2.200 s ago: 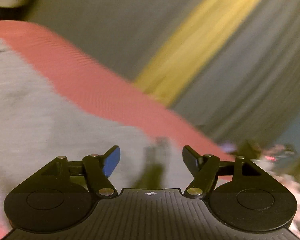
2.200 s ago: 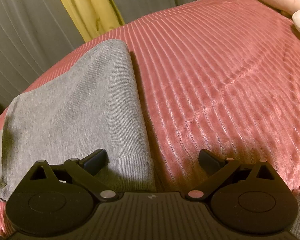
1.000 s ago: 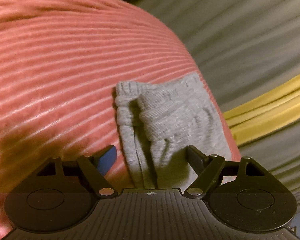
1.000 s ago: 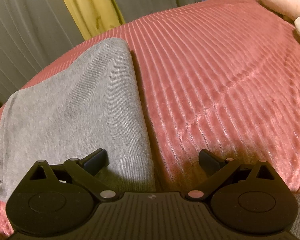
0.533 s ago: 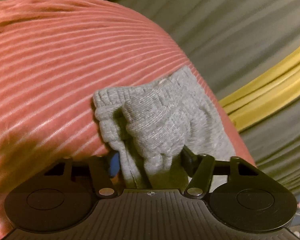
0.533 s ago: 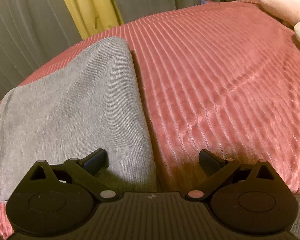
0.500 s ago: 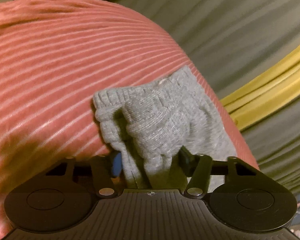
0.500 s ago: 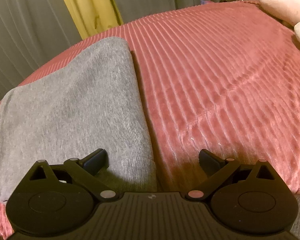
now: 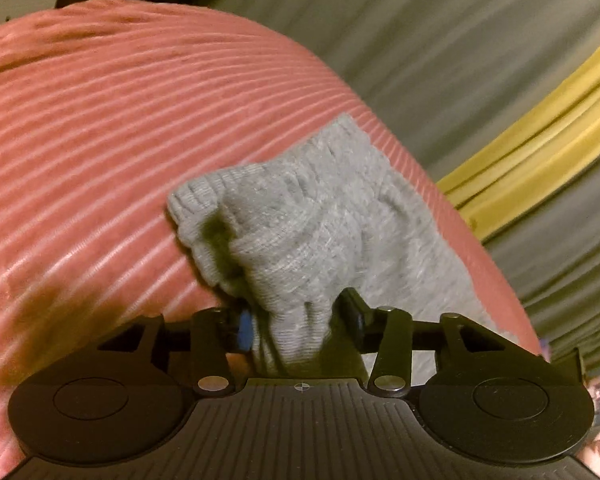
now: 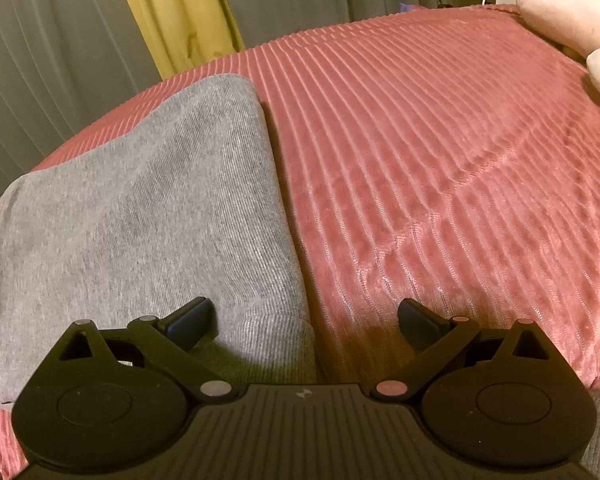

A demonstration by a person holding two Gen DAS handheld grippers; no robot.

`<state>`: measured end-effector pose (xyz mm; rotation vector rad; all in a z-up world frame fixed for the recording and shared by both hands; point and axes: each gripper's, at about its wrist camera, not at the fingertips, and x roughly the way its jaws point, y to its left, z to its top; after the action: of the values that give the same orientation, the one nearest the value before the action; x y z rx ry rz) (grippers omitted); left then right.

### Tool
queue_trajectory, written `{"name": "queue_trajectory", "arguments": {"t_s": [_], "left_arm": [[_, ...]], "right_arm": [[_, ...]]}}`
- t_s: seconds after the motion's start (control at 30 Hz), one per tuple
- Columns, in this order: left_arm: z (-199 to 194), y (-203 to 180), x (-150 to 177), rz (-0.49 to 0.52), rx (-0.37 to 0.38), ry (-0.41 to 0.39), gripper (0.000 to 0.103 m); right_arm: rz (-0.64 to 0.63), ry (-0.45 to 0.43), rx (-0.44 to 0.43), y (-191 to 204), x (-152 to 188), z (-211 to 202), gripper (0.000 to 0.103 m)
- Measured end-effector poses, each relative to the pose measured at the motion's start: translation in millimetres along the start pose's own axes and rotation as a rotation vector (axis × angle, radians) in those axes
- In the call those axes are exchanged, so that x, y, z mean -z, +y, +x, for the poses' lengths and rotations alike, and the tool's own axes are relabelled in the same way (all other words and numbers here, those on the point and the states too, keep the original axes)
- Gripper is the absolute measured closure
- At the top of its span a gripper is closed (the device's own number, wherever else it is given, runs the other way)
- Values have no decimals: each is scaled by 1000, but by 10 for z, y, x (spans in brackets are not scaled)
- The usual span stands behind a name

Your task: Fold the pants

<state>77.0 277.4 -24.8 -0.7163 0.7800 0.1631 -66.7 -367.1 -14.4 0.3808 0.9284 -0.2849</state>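
Grey knit pants [image 9: 320, 232] lie on a ribbed pink bedcover [image 9: 100, 140]. Their ribbed end is bunched up between the fingers of my left gripper [image 9: 296, 320], whose jaws are closing and pinching the fabric from both sides. In the right wrist view the pants [image 10: 140, 208] lie flat and folded lengthwise, running away to the upper left. My right gripper [image 10: 306, 314] stands open just above the near ribbed hem, its left finger over the cloth and its right finger over the bare bedcover [image 10: 440, 160].
Grey curtains and a yellow curtain [image 10: 180, 12] hang behind the bed; the yellow curtain [image 9: 540, 152] also shows beyond the bed's edge in the left wrist view. A pink plush toy [image 10: 572, 12] lies at the far right of the bed.
My left gripper has come up onto the bunched end of the pants and its jaws have narrowed around the fabric. The right gripper has kept still and open.
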Motion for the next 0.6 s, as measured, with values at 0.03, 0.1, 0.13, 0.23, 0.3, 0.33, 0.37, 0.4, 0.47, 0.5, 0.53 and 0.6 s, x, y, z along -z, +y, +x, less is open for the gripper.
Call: {"name": "queue_trajectory", "arguments": {"t_s": [0.03, 0.1, 0.13, 0.23, 0.3, 0.33, 0.37, 0.4, 0.47, 0.5, 0.53, 0.6], "left_arm": [[-1, -25, -2, 4, -15, -8, 54], [-13, -39, 14, -7, -22, -15, 59], [-21, -30, 14, -22, -22, -18, 62], [-56, -11, 15, -21, -14, -24, 69], [-108, -37, 24, -5, -3, -40, 74], [-142, -51, 23, 2, 4, -50, 76], [-180, -66, 21, 5, 10, -58, 77], [-204, -81, 17, 6, 16, -64, 77], [-240, -105, 4, 13, 19, -66, 77], [-250, -111, -3, 13, 19, -65, 77], [-260, -111, -8, 11, 21, -64, 77], [-273, -109, -7, 7, 17, -63, 77]], "right_arm": [[0, 0, 1, 1, -1, 1, 4], [5, 1, -3, -7, -5, -9, 4], [10, 0, -7, -16, -10, -23, 4], [35, 0, -26, -69, -19, -52, 4], [40, 2, -28, -82, -21, -54, 4], [39, 1, -26, -73, -18, -59, 4], [35, 0, -23, -66, -18, -63, 4], [32, 0, -20, -62, -21, -70, 4], [32, -11, -22, -62, -30, -118, 4], [41, -32, -29, -73, -35, -179, 4], [53, -56, -42, -87, -36, -253, 4], [90, -91, -104, -140, -24, -406, 4]]}}
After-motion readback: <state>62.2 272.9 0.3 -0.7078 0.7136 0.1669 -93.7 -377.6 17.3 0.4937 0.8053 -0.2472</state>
